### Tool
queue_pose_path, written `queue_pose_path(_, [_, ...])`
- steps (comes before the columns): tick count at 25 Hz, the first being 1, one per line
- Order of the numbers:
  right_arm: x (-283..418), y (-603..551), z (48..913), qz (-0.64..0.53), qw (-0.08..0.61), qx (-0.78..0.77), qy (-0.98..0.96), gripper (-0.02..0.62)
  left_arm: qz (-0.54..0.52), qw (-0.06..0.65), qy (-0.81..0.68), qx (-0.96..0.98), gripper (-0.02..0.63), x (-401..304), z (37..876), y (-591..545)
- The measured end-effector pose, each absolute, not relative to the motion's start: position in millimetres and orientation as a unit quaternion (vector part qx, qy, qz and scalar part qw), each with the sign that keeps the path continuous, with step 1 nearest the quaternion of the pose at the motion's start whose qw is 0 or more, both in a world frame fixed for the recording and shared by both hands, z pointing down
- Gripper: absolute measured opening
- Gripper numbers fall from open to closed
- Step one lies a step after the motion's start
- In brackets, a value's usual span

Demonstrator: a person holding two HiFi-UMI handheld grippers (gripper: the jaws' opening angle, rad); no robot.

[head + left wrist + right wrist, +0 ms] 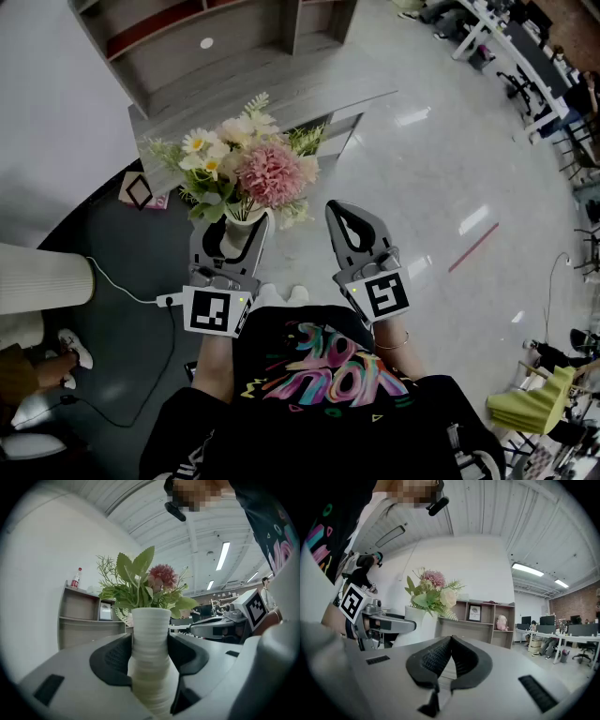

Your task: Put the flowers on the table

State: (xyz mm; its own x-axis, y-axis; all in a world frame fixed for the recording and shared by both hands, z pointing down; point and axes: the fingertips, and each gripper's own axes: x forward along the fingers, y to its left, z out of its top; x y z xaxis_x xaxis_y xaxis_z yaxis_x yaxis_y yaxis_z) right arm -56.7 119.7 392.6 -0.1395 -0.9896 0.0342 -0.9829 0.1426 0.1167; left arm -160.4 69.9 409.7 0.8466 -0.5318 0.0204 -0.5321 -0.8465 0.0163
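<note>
The left gripper (230, 232) pinches the vase (150, 634) of flowers (246, 161); right gripper (347, 212) fingers are pressed together. Carry upright, grip firm.

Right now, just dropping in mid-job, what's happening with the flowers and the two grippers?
A person stands with a gripper in each hand. The left gripper is closed on the neck of a ribbed white vase, carrying it upright with the flowers standing out of its top. The right gripper is shut and empty, held level beside it. The vase is not yet set down on anything; a grey shelf unit stands ahead.
</note>
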Motion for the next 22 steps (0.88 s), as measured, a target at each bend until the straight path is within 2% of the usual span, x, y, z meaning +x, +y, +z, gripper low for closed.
queue_pose_path(22, [-55.6,119.1,402.7,-0.031,0.048,0.647,-0.760,0.015,-0.002,0.000,-0.286,0.958,0.244,-158.4,408.2,70.7])
